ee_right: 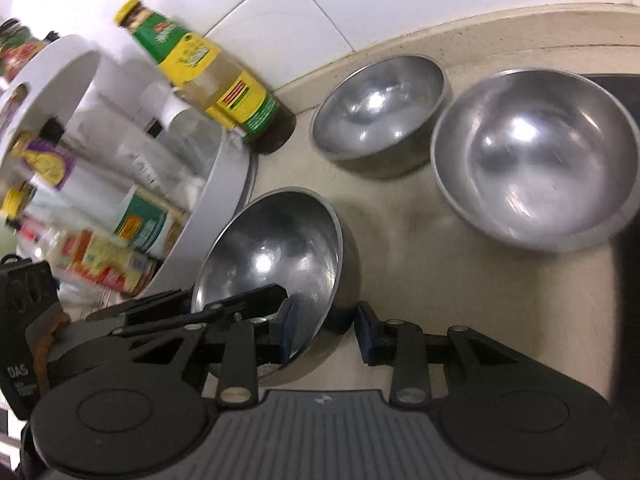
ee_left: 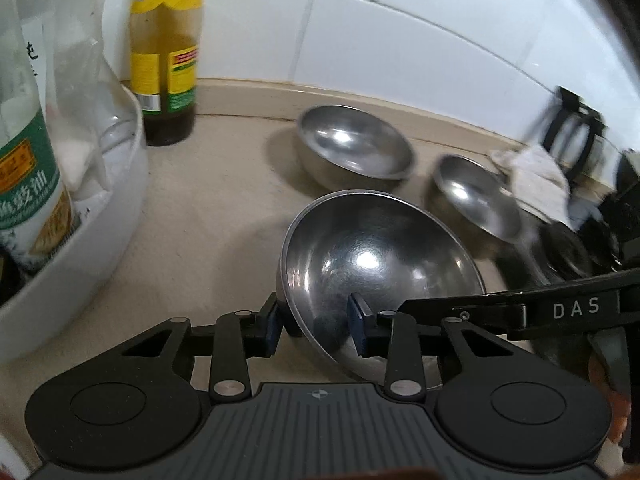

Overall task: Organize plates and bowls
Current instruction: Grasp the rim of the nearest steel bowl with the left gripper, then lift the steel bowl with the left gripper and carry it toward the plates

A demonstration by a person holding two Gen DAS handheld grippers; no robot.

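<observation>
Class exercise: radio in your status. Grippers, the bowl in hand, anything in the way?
Left gripper and right gripper both shut on near steel bowl, tilted on counter. Two more steel bowls beyond, apart. White condiment tray close beside it.

— Looking at a beige countertop [ee_right: 404, 240], running up to a white tiled wall [ee_right: 280, 4].
— Carrying what?
— Bearing three steel bowls: a near bowl [ee_right: 276, 264] tilting on its side, a far bowl [ee_right: 380, 104] sitting upright close to the wall, and a right bowl [ee_right: 536, 156] just beside it.
— Anything else?
— Holding a dark sauce bottle [ee_left: 168, 52] by the wall and a white round rack [ee_left: 80, 216] crowded with jars.
</observation>
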